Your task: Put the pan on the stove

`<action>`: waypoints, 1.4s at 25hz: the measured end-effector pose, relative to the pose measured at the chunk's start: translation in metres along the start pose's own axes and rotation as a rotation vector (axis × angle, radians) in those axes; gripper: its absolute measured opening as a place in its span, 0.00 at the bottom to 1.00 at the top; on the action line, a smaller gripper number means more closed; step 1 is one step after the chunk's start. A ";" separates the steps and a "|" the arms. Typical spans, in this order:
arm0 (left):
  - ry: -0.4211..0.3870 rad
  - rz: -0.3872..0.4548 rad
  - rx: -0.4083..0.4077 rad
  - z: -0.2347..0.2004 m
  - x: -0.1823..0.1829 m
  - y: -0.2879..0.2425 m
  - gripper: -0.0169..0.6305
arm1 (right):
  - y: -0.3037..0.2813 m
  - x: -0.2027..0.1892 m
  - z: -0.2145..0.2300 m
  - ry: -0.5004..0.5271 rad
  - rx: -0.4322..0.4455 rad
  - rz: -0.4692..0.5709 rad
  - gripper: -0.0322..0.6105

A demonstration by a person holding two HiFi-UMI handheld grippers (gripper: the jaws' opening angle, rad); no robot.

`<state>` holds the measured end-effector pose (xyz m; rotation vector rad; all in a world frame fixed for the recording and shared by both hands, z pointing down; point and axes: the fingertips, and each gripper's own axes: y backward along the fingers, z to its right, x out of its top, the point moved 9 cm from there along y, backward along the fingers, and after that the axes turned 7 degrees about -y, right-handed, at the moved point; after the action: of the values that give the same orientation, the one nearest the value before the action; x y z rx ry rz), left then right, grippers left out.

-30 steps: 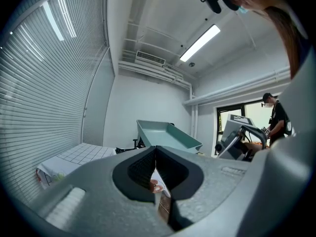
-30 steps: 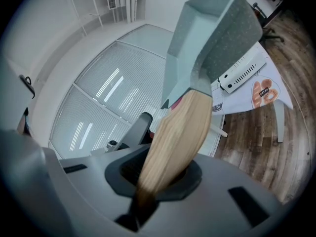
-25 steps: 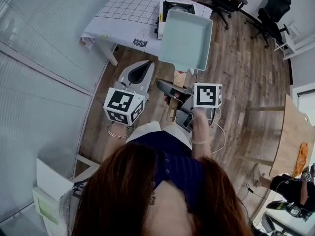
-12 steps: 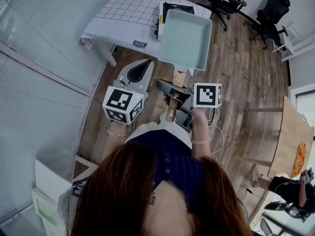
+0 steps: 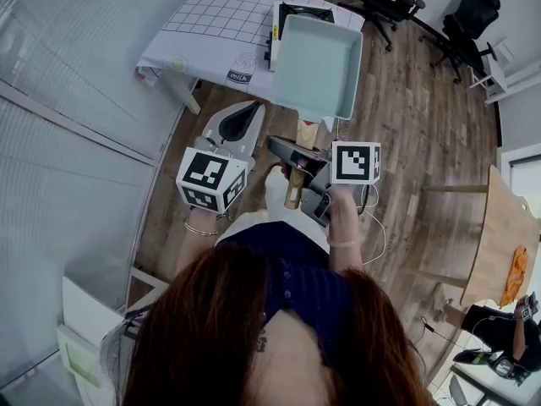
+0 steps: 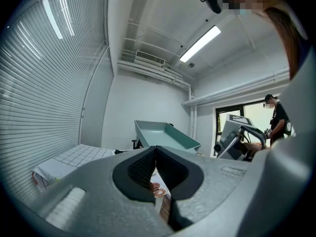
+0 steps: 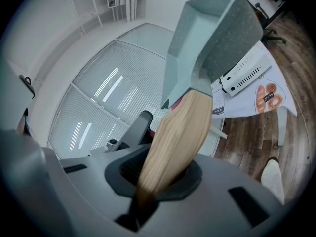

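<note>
So far, the right gripper (image 7: 163, 179) is clamped on the pan's (image 5: 317, 66) wooden handle (image 7: 177, 132) and holds the pan in the air, just short of the stove (image 5: 294, 10) at the counter's (image 5: 211, 15) right edge. The left gripper (image 6: 155, 162) is closed on nothing. Setting the pan down is still left.

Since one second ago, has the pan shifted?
No. The pan, gripped by its handle in the right gripper, overlaps the same near part of the stove as before.
</note>
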<state>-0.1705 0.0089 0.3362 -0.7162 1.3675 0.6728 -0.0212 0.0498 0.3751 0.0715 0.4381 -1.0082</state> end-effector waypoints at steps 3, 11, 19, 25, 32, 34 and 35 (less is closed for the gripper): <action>-0.001 0.002 0.004 -0.002 0.001 -0.008 0.05 | 0.001 0.005 0.005 -0.010 -0.004 -0.001 0.12; -0.007 0.002 0.008 -0.012 0.003 -0.032 0.05 | -0.001 0.030 0.017 -0.014 -0.013 -0.005 0.12; -0.010 -0.004 0.017 -0.029 0.004 -0.061 0.05 | -0.006 0.056 0.033 -0.037 -0.026 -0.016 0.13; -0.011 -0.016 0.008 -0.037 0.004 -0.085 0.05 | -0.009 0.076 0.045 -0.052 -0.032 -0.017 0.13; -0.004 -0.028 0.012 -0.049 0.001 -0.107 0.05 | -0.010 0.098 0.056 -0.063 -0.038 -0.026 0.13; -0.005 -0.028 0.014 -0.054 0.002 -0.113 0.05 | -0.013 0.106 0.058 -0.066 -0.036 -0.029 0.13; -0.006 -0.028 0.015 -0.057 0.002 -0.117 0.05 | -0.014 0.110 0.060 -0.066 -0.034 -0.030 0.13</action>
<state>-0.1141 -0.1081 0.3374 -0.7198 1.3539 0.6420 0.0360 -0.0612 0.3892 0.0011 0.3964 -1.0292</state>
